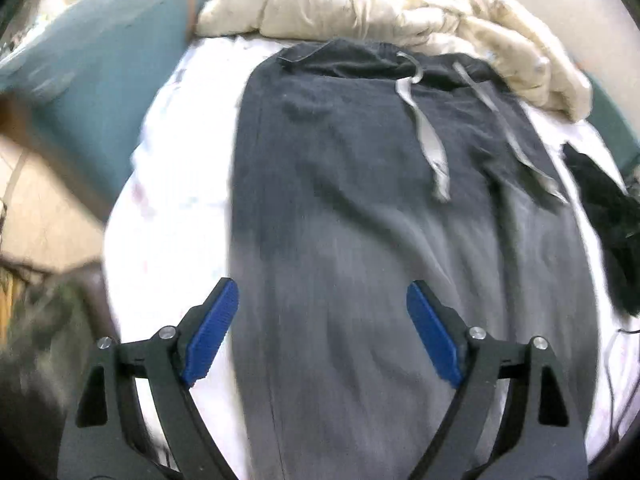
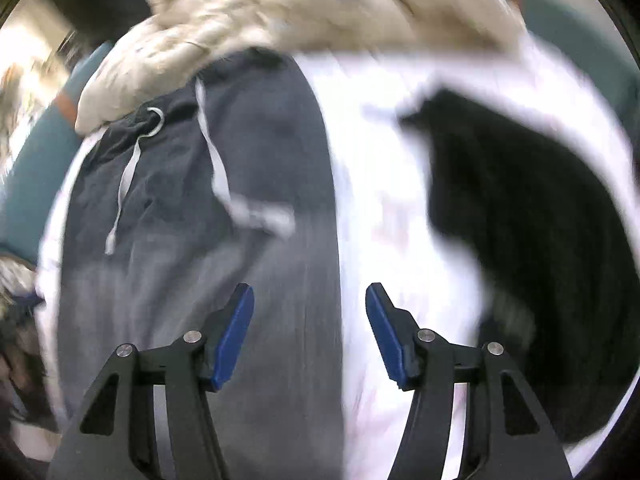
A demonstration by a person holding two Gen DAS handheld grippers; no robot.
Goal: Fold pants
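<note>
Dark grey pants (image 1: 360, 208) with a pale drawstring (image 1: 424, 128) lie flat on a white sheet (image 1: 176, 208), waistband at the far end. My left gripper (image 1: 322, 328) is open and empty, hovering over the pants' left half, its left blue pad near the pants' left edge. In the right wrist view the same pants (image 2: 192, 240) fill the left side. My right gripper (image 2: 310, 328) is open and empty, straddling the pants' right edge, its right pad over the white sheet (image 2: 384, 220).
A cream comforter (image 1: 380, 4) is bunched beyond the waistband and overlaps it (image 2: 248, 20). A black garment (image 2: 532, 240) lies on the sheet to the right of the pants, also in the left wrist view (image 1: 604, 216). A teal headboard (image 1: 104, 64) stands at left.
</note>
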